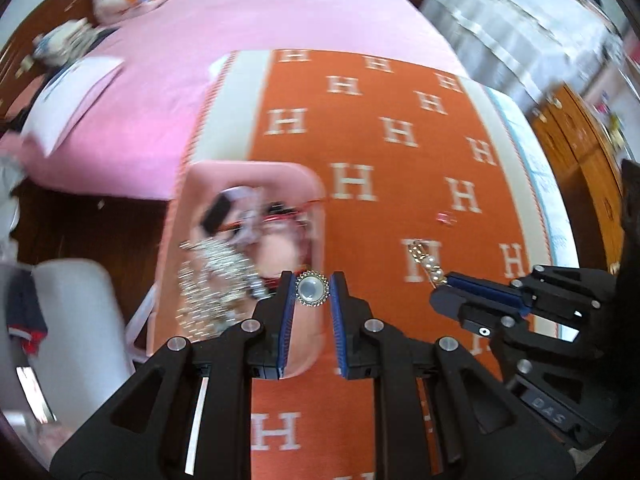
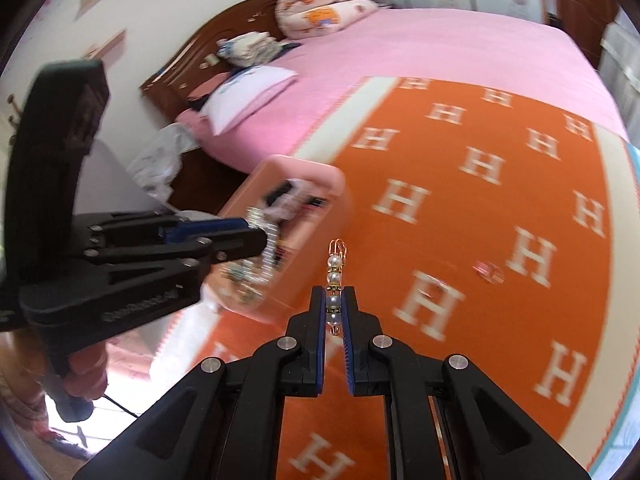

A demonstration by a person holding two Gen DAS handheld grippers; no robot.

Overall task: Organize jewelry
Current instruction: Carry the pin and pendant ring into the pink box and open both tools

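Left gripper (image 1: 313, 289) pinches one round brooch (image 1: 312, 288); right gripper (image 2: 334, 300) pinches one pearl earring (image 2: 333, 280).

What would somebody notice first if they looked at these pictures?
The big orange blanket with white H letters, spread on a pink bed. Next, the two black claws just above it: the left claw pinches a round shiny brooch, and the right claw pinches a pearl pin. Beside them sits a pink tray of sparkly jewelry.
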